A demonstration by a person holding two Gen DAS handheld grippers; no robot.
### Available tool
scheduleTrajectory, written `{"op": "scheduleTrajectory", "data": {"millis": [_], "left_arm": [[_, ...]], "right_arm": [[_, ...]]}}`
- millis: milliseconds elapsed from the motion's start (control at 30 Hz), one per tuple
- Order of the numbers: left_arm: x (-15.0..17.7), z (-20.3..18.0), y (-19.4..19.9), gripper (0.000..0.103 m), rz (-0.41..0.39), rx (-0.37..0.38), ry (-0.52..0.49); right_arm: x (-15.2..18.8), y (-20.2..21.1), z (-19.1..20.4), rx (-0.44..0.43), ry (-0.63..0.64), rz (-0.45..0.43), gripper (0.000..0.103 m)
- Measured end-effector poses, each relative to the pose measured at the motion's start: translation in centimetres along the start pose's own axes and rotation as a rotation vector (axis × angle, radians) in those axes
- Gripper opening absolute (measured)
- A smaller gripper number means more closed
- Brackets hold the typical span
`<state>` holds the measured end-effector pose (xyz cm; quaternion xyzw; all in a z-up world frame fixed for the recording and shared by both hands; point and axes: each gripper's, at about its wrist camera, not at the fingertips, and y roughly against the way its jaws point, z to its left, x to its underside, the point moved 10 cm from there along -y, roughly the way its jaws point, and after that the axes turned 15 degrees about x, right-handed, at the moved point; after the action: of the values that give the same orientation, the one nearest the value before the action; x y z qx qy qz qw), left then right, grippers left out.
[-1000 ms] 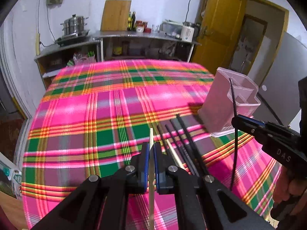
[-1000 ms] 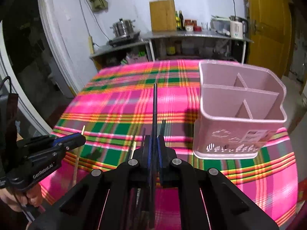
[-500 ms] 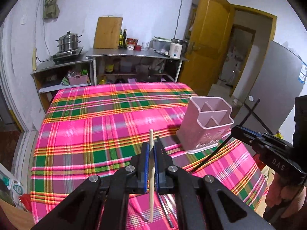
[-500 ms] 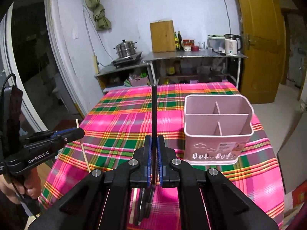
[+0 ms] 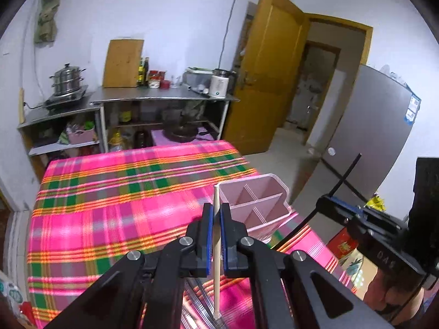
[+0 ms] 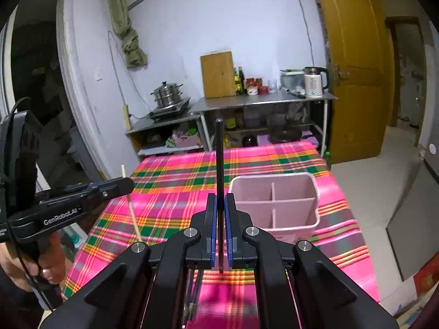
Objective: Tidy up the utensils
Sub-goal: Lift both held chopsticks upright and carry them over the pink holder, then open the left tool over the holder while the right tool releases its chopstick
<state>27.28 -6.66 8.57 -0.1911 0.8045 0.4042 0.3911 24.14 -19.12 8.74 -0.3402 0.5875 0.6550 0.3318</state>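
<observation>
My left gripper [image 5: 216,213] is shut on a pale wooden chopstick [image 5: 216,268], held upright high above the table. My right gripper [image 6: 220,205] is shut on a black chopstick [image 6: 219,159], also upright. A pink utensil holder [image 6: 274,205] with three compartments stands on the plaid tablecloth just ahead of both grippers; it also shows in the left wrist view [image 5: 255,205]. The right gripper with its black chopstick [image 5: 337,189] appears at the right of the left wrist view. The left gripper [image 6: 120,185] with its wooden chopstick [image 6: 133,213] appears at the left of the right wrist view.
More chopsticks [image 6: 196,282] lie on the tablecloth [image 5: 109,213] under the grippers, mostly hidden. A steel counter [image 6: 263,100] with pot, kettle and bottles stands behind the table. A yellow door [image 6: 356,68] and a grey fridge [image 5: 370,137] are to the right.
Both grippers have risen well above the table with their chopsticks. The holder now sits lower and closer to the centre of both views.
</observation>
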Motion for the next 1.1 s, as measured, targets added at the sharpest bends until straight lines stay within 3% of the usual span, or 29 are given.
{"op": "scheduleTrajectory", "data": {"millis": [333,567,833,1100], "left_arm": [[-7.2,-1.9,-3.2,0.005,-0.097,0.063,0.009],[-10.6,-2.1,-5.5,0.005,-0.154,0.074,0.004],[-8.1,0.5,-10.5,0.005,-0.119,0.064,0.026],[-4.0,2.7,-12.8,0.005,-0.061,0.048,0.041]], "right_arm": [[-5.0,-0.1,-2.2,0.035,-0.03,-0.062,0.006],[-6.3,-2.2,-3.1,0.045,-0.048,-0.066,0.005],[-4.0,-6.4,-3.5,0.055,-0.059,0.01,0.005],[0.1,-11.2,-3.6,0.055,-0.064,0.123,0.006]]}}
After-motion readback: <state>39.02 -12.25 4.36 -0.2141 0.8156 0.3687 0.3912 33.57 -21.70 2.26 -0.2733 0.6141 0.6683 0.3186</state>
